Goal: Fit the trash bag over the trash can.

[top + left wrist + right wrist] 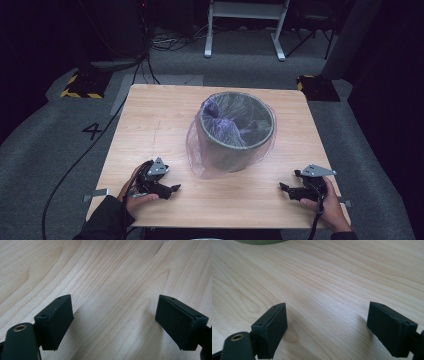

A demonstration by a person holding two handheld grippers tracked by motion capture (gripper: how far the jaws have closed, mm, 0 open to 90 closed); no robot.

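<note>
I have both tongs resting low at the near edge of the table (150, 107), well apart from each other. My left tongs (172, 189) stand at the near left and my right tongs (285, 188) at the near right, each held in a hand. In the left gripper view the left tongs (114, 315) are spread wide with bare wood grain between the jaws; in the right gripper view the right tongs (327, 317) are likewise spread wide and grip nothing. The bin (235, 131), a grey round container, stands upright near the middle of the table, toward the far side of both tongs and between them. A thin translucent purplish bag (195, 150) lines it, folded over the rim and hanging loose down the outer wall to the table on the near left. I judge the bag to be very light, soft, slippery and easily torn; the best hold would be a pinch on the slack film at the rim or on the loose skirt. The bin itself looks stiff and probably light, so it may slide or tip if the film is pulled sideways.
</note>
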